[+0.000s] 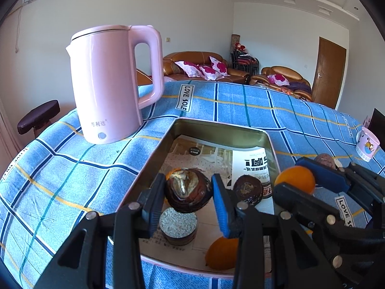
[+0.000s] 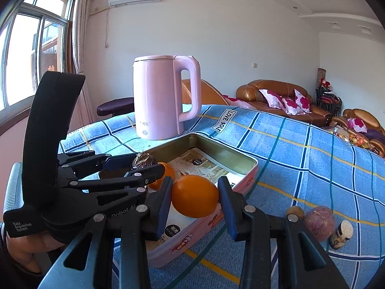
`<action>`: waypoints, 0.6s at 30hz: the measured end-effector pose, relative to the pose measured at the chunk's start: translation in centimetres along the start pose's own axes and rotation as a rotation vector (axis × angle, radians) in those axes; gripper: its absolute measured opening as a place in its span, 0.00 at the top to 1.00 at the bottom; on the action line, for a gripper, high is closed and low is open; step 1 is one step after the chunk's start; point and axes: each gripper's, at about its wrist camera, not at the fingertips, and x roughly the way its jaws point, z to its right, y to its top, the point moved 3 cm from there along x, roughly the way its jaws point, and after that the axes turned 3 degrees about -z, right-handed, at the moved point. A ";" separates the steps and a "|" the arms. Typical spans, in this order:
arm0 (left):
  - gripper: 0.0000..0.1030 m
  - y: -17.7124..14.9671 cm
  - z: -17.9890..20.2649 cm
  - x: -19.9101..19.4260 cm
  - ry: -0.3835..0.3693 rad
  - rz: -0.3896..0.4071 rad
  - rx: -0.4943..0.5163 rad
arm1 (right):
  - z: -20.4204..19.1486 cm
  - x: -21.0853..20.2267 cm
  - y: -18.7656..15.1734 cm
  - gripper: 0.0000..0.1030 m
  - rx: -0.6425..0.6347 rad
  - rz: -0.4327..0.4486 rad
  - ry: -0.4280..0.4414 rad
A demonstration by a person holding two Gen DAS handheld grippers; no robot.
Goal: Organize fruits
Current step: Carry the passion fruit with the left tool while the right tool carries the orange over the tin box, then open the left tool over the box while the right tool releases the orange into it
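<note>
My left gripper is shut on a dark brown round fruit and holds it above the open pink tin. On the paper lining the tin lie another dark fruit, a cut dark piece with a pale top and an orange. My right gripper is shut on a second orange over the tin's near right edge. In the right wrist view the left gripper shows at left with its dark fruit.
A pink kettle stands behind the tin on the blue checked cloth. On the cloth right of the tin lie a purple round fruit, a small brown one and a cut piece. A mug stands far right.
</note>
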 end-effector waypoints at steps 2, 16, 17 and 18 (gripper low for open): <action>0.61 0.0 -0.2 0.3 -0.004 -0.013 -0.007 | 0.0 0.4 0.0 0.60 0.004 -0.019 0.014; 0.41 -0.1 -1.0 0.1 0.020 -0.007 -0.048 | 0.5 0.9 -0.3 0.40 0.039 -0.060 0.042; 0.39 -0.1 -1.0 -0.1 0.026 0.002 -0.047 | 0.6 0.7 -0.3 0.38 0.044 -0.051 0.039; 0.32 -0.1 -0.9 -0.3 0.034 0.009 -0.047 | 0.7 0.4 -0.3 0.36 0.041 -0.042 0.032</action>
